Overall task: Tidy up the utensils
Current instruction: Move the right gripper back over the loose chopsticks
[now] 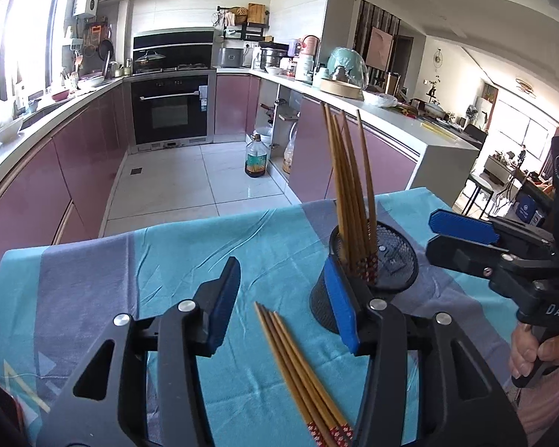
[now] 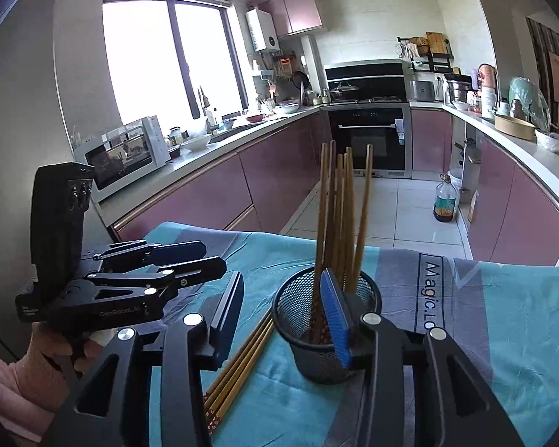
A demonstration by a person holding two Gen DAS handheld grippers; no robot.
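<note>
A black mesh holder (image 1: 376, 260) (image 2: 316, 350) stands on the blue cloth with several brown chopsticks (image 1: 348, 190) (image 2: 341, 216) upright in it. More chopsticks (image 1: 302, 368) (image 2: 238, 365) lie flat on the cloth just left of the holder. My left gripper (image 1: 283, 305) (image 2: 208, 259) hovers open above the lying chopsticks, its right finger in front of the holder's left wall. My right gripper (image 2: 281, 316) (image 1: 430, 236) is open too, with nothing between its pads. Its right finger (image 2: 335, 320) overlaps the holder's rim in its own view, and whether it touches I cannot tell.
The blue and grey cloth (image 1: 130, 268) covers a table whose far edge drops to the tiled kitchen floor (image 1: 190, 186). An oil bottle (image 1: 256, 160) stands on the floor by open cabinets. Counters with appliances run along both sides. A person's hands (image 1: 529, 350) (image 2: 52, 357) hold the grippers.
</note>
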